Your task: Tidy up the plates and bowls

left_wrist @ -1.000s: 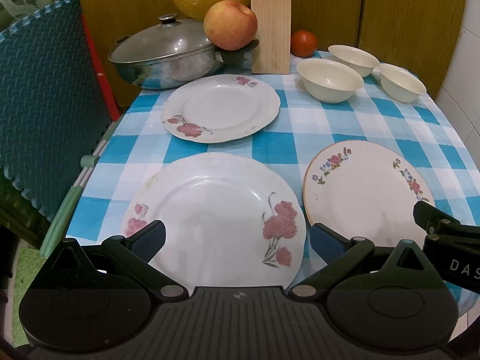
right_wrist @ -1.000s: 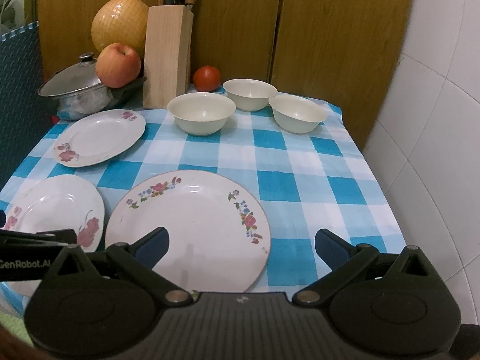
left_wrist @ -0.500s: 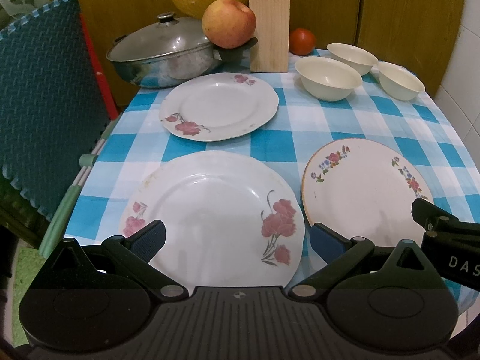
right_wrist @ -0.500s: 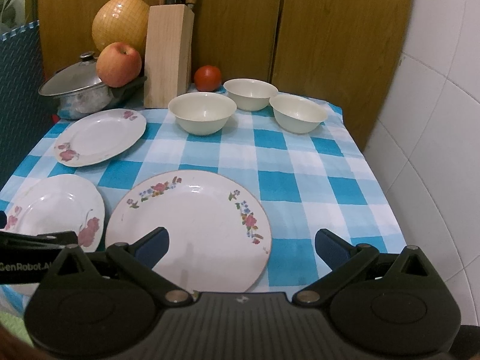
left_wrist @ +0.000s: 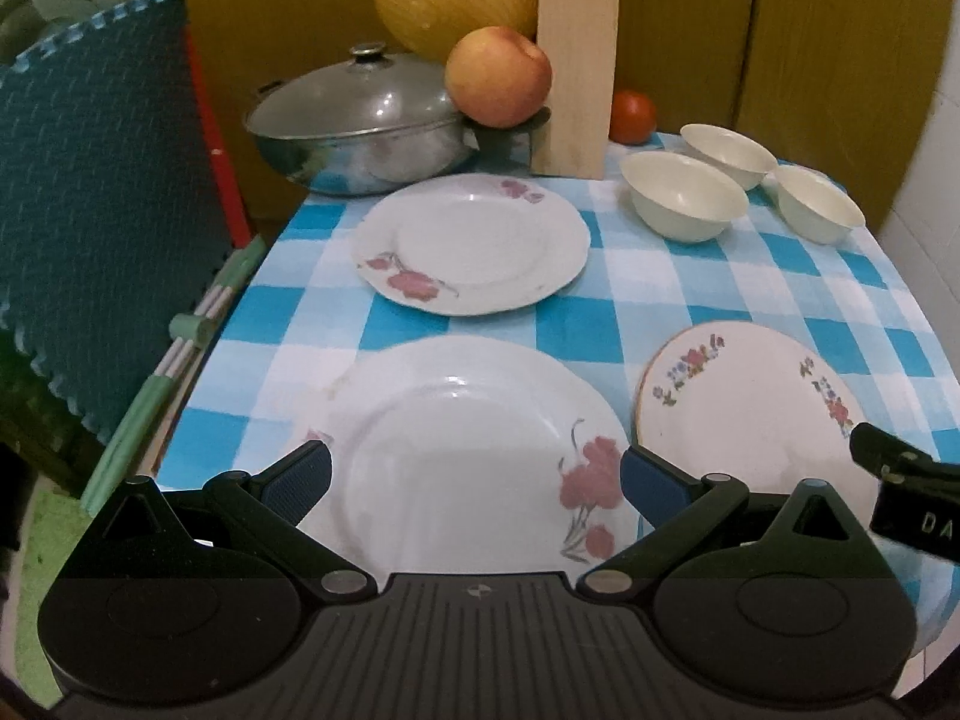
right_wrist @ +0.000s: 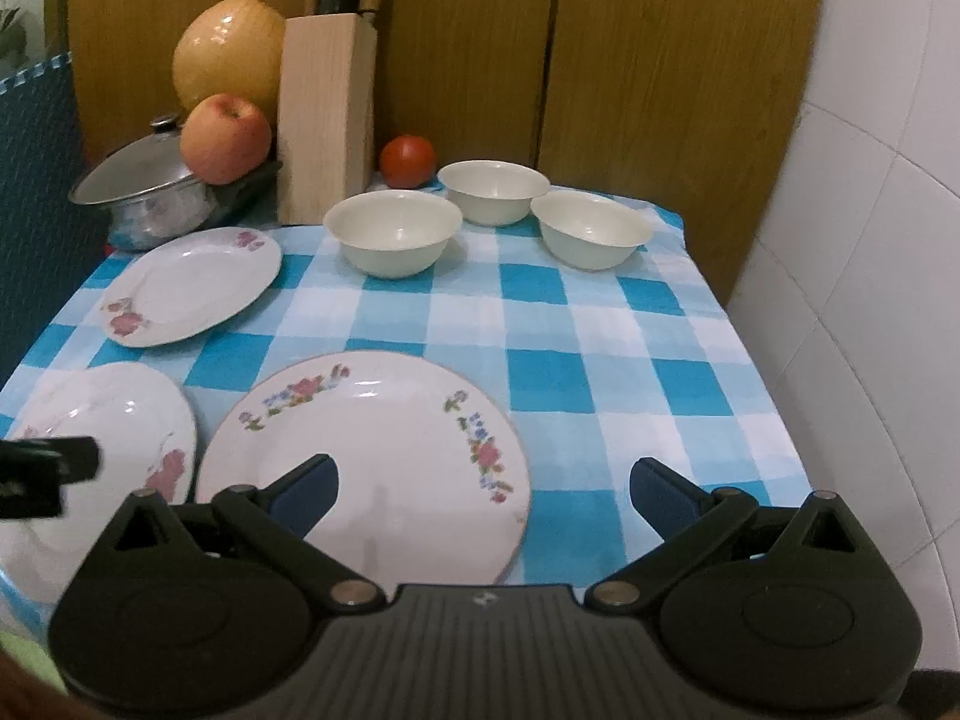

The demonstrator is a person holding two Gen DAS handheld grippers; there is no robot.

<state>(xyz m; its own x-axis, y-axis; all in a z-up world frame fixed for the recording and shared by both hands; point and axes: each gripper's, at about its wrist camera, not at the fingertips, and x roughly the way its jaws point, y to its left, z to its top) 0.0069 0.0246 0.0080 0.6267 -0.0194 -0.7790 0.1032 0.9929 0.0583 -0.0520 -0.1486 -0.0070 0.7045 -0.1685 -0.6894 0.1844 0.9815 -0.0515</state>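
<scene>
A: How are the tongs seen?

B: The left tongs (left_wrist: 474, 480) are spread wide with nothing gripped, held above the near rose plate (left_wrist: 468, 456), whose near edge is covered by the tool body. The right tongs (right_wrist: 483, 489) are spread just as wide and empty, over the small-flower plate (right_wrist: 384, 450); contact with either plate cannot be judged.

A: What is laid out beyond?

B: A second rose plate (left_wrist: 471, 243) is set farther back on the left of the checked worktop (right_wrist: 600, 372), apart from the other two. Three cream bowls (right_wrist: 393, 231) are grouped near the far edge, close together. Behind them a lidded pot (left_wrist: 360, 120), an apple (left_wrist: 498, 84), a knife block (right_wrist: 327, 120), a tomato (right_wrist: 408, 160) and a yellow pomelo (right_wrist: 228, 57) are found.

A: What is cut off?

B: The pomelo is partly masked by the apple.
</scene>
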